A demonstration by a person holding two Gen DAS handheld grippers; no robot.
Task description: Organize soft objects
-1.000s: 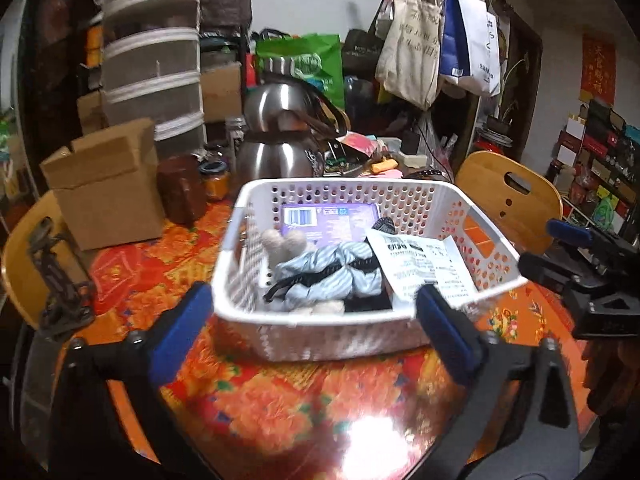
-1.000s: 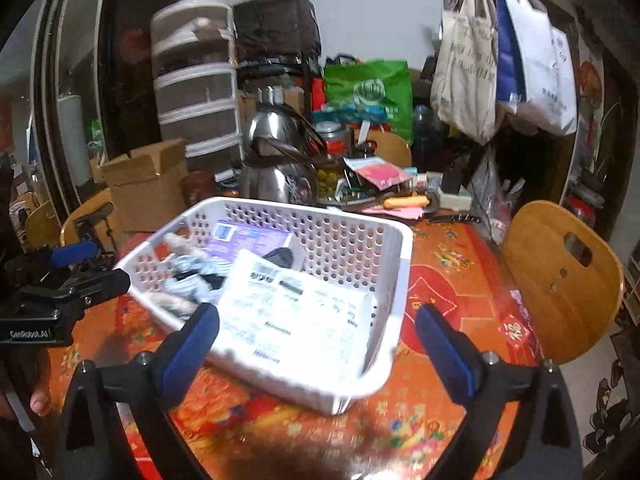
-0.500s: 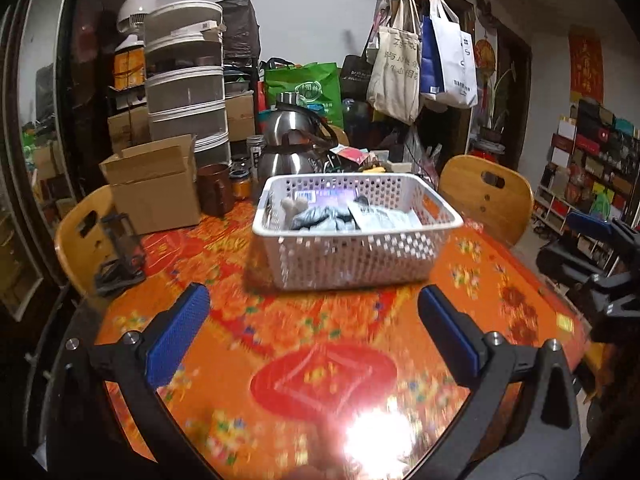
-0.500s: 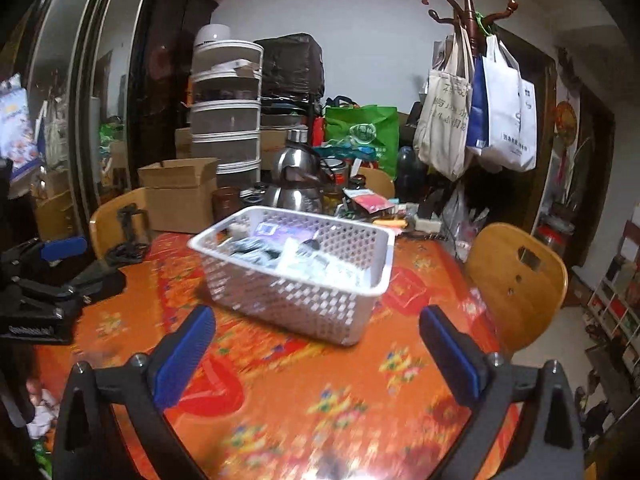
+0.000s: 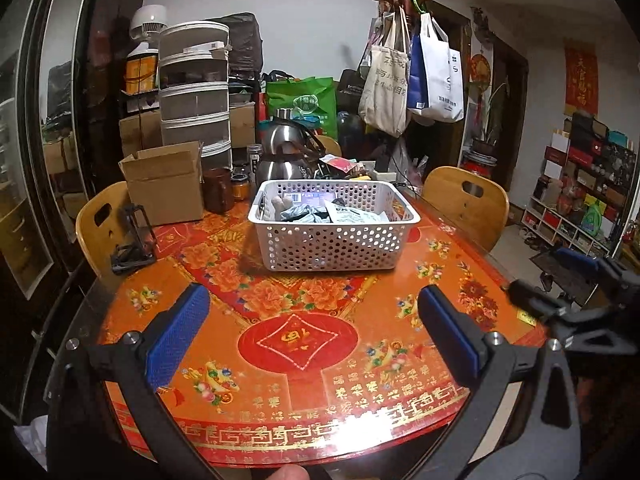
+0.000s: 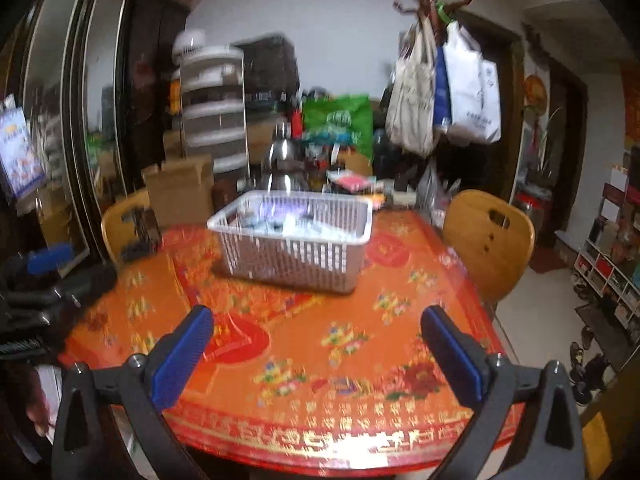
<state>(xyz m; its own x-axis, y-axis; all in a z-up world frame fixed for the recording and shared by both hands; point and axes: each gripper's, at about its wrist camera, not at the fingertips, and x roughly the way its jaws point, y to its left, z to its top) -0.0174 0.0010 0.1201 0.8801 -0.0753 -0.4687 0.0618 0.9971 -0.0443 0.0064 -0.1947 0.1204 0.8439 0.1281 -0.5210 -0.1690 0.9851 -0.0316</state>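
the left gripper (image 5: 312,322) and right gripper (image 6: 316,342) sit at lower frame, jaws spread wide, gripping nothing. the white basket (image 5: 334,246) stands at frame centre on the orange table (image 5: 292,340), containing striped cloth (image 5: 300,213) and a paper packet (image 5: 354,214) (right view blurred).
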